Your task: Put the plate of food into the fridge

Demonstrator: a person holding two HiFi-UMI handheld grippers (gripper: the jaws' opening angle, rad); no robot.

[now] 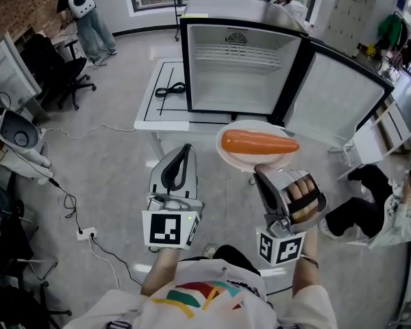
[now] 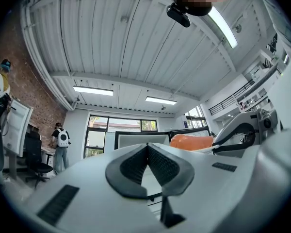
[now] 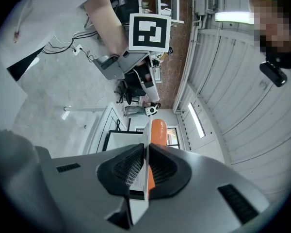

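A white plate (image 1: 229,157) carrying an orange carrot (image 1: 257,142) hangs in the air just in front of the open fridge (image 1: 240,74). My right gripper (image 1: 259,170) is shut on the plate's near rim. In the right gripper view the thin plate edge (image 3: 146,149) runs between the pads, with the carrot (image 3: 158,130) beyond them. To the plate's left, my left gripper (image 1: 185,149) is shut with nothing in it. In the left gripper view its pads (image 2: 147,152) meet, and the carrot (image 2: 191,141) shows to the right.
The fridge stands on a low white table (image 1: 166,108) with a black cable (image 1: 170,89) on it; its door (image 1: 335,98) swings open to the right. One person stands far left (image 1: 85,16), another sits low at the right (image 1: 390,211). An office chair (image 1: 55,74) and floor cables lie left.
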